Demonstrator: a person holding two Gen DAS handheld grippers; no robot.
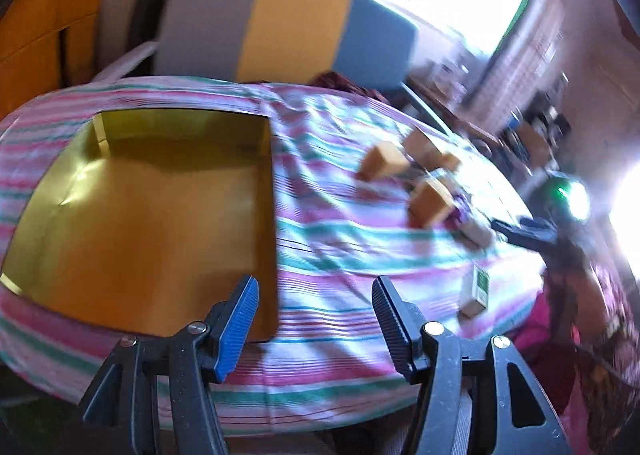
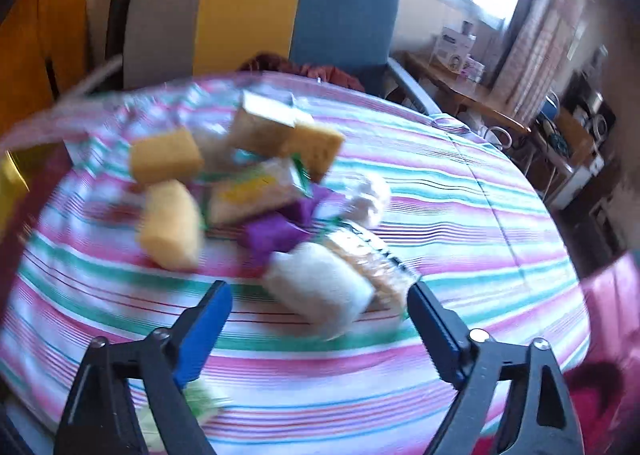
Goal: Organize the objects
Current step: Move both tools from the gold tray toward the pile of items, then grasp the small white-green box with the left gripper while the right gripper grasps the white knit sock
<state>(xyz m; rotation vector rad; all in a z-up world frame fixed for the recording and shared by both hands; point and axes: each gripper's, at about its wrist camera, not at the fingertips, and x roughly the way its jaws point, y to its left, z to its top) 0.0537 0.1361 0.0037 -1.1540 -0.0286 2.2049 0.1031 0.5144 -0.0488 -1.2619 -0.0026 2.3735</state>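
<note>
Striped cloth (image 2: 460, 215) in pink, green and white covers the table, and on it we see what we have to sort. The pile of sponges (image 2: 248, 183) sits at centre left of the right wrist view — yellow blocks, wrapped packs, a purple piece and a pale roll heaped against one another, which suggests they were tipped out together. The pale roll (image 2: 320, 295) lies nearest us, low in the frame.

Our right gripper (image 2: 320, 323) stands wide apart and holds nothing; the roll sits just ahead of the gap between the 2 fingers, so we judge it is the likely next pick. Blur hides whether a pad touches it.

In the left wrist view the golden tray (image 1: 160, 215) fills the left half of the frame, with nothing in it — the obvious place for the sponges. Our left gripper (image 1: 314, 315) is also parted and holds nothing, hanging over the tray's lower right corner. A small green-and-white box (image 1: 476, 291) lies apart at the lower right. Behind the table stands a chair (image 2: 256, 15) in grey, yellow and blue.
</note>
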